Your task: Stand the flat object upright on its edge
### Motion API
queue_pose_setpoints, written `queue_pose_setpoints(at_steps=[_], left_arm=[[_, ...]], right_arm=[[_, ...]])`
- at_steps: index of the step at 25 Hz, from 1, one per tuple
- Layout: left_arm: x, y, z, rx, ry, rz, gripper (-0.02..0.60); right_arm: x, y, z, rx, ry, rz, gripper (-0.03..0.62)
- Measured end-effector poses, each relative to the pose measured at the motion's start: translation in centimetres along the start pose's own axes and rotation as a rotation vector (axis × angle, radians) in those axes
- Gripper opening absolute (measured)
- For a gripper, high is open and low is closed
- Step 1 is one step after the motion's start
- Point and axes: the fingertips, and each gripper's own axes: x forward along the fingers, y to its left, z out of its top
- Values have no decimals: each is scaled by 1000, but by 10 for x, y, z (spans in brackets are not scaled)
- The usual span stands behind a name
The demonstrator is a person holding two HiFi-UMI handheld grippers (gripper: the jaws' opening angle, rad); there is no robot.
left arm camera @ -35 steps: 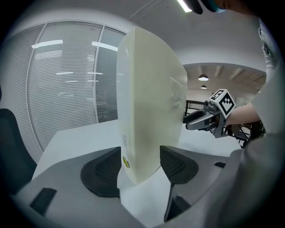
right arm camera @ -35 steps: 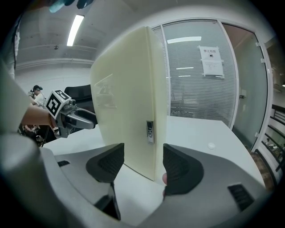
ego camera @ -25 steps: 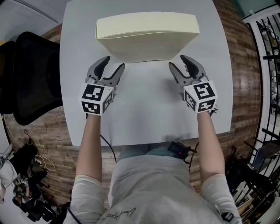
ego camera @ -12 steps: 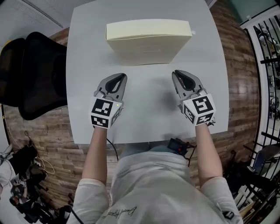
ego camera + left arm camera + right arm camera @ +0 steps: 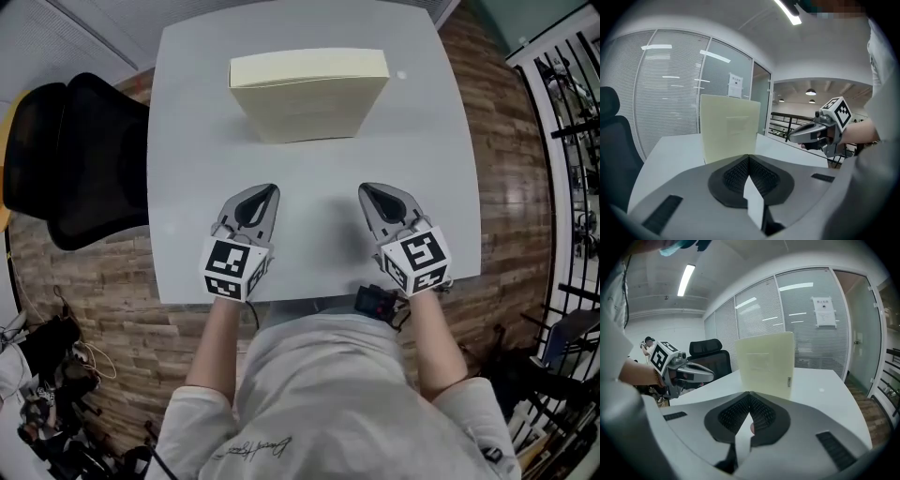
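Note:
The flat cream object (image 5: 309,94) stands upright on its edge at the far middle of the white table (image 5: 187,187); nothing touches it. It faces me in the left gripper view (image 5: 729,133) and in the right gripper view (image 5: 766,363). My left gripper (image 5: 266,191) hovers near the table's front edge, well short of the object, shut and empty, its jaws meeting (image 5: 748,157). My right gripper (image 5: 367,190) is level with it on the right, also shut with nothing between its jaws (image 5: 750,393). Each gripper shows in the other's view: the right gripper (image 5: 806,133) and the left gripper (image 5: 705,372).
A black office chair (image 5: 75,159) stands left of the table. Black metal railings (image 5: 562,112) run along the right. A small black device (image 5: 378,302) sits at the table's front edge by my waist. Wood-pattern floor surrounds the table.
Both grippers drew back from the object's sides toward the table's front edge and went from open to shut. The cream object stayed standing at the far side.

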Motion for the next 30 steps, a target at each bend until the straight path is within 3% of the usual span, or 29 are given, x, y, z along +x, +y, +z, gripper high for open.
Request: queue_pose_setpoints(at_steps=[15, 30], left_arm=[[-45, -30, 10, 7, -35, 24, 12], [-37, -35, 26, 1, -64, 20, 12]], right_arm=[[-26, 30, 11, -7, 12, 46, 25], [-28, 24, 12, 31, -9, 49, 25]])
